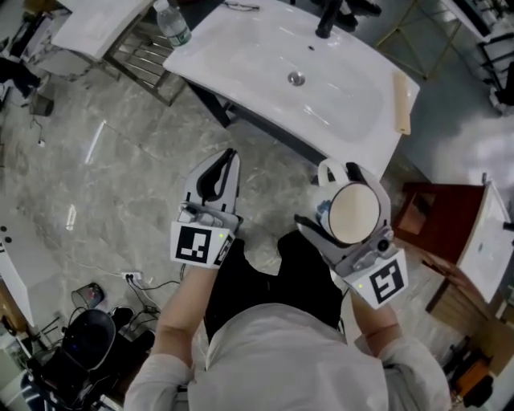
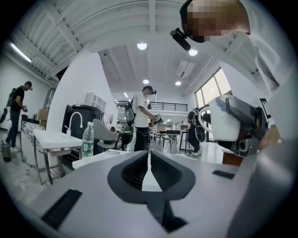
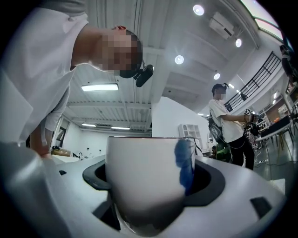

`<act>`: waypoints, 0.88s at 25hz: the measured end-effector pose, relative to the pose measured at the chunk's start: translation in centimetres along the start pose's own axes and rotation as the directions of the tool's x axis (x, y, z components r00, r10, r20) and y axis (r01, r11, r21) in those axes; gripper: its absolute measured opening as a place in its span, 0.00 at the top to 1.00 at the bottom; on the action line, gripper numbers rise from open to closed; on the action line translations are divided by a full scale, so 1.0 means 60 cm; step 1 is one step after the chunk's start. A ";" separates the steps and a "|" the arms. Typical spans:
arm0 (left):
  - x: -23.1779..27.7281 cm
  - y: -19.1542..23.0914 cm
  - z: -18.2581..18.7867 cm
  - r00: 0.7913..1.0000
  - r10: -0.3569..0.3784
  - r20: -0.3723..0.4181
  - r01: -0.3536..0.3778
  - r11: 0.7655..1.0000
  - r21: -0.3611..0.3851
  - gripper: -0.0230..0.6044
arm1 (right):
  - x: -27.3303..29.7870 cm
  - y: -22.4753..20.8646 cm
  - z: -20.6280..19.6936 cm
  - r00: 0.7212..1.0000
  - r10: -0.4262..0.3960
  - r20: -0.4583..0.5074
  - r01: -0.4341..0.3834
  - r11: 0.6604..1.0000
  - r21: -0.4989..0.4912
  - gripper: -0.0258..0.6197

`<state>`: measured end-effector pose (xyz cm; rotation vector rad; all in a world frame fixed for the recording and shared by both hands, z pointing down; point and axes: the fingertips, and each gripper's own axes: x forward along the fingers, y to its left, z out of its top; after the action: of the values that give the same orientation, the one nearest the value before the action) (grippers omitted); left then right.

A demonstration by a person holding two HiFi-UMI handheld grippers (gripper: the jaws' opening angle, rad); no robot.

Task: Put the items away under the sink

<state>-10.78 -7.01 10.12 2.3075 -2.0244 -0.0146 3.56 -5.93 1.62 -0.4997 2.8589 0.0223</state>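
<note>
A white mug (image 1: 355,213) with a blue mark on its side (image 3: 185,167) is held upright in front of my body, and my right gripper (image 1: 350,201) is shut on it. In the right gripper view the mug (image 3: 144,176) fills the space between the jaws (image 3: 149,190). Left of it at about the same height, my left gripper (image 1: 228,159) is shut and holds nothing; its jaws (image 2: 149,160) meet with only a thin slit. The left gripper view also catches the mug (image 2: 227,124) off to the right. The white sink basin (image 1: 241,56) lies ahead of both grippers.
A water bottle (image 1: 171,22) stands at the sink's far left corner, and a pale wooden piece (image 1: 400,103) lies on its right rim. A red-brown cabinet (image 1: 438,215) stands to the right. Cables and a dark bag (image 1: 88,341) lie on the marble floor. Other people stand in the background (image 2: 140,118).
</note>
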 end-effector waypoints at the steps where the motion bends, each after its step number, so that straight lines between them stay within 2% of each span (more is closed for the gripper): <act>1: 0.001 0.005 -0.016 1.000 -0.016 0.010 0.016 1.000 0.004 0.93 | -0.001 0.009 -0.021 1.000 -0.002 0.006 0.002 1.000 -0.009 0.35; 5: -0.002 0.028 -0.098 0.998 -0.063 -0.007 0.063 0.998 0.012 0.93 | 0.001 0.045 -0.108 1.000 -0.012 -0.008 0.012 1.000 -0.024 0.35; 9: 0.002 0.053 -0.157 0.996 -0.084 0.005 0.084 0.995 0.049 0.93 | 0.013 0.065 -0.199 0.999 -0.012 -0.044 0.010 0.999 -0.044 0.35; 11: 0.009 0.063 -0.184 0.995 -0.099 0.007 0.099 0.994 0.044 0.93 | 0.019 0.068 -0.238 0.998 -0.023 -0.059 0.019 0.998 -0.053 0.35; 16: 0.020 0.085 -0.254 0.995 -0.090 0.031 0.090 0.996 0.021 0.93 | 0.022 0.058 -0.332 0.994 -0.057 -0.097 0.053 0.997 -0.049 0.35; 22: 0.054 0.096 -0.358 0.995 -0.095 0.044 0.094 0.995 0.023 0.93 | 0.011 0.024 -0.459 0.986 -0.067 -0.155 0.056 0.996 -0.075 0.35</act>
<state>-14.89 -9.96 32.05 2.4352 -1.9422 -0.0512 -3.86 -6.34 28.16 -0.6308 3.0032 0.0770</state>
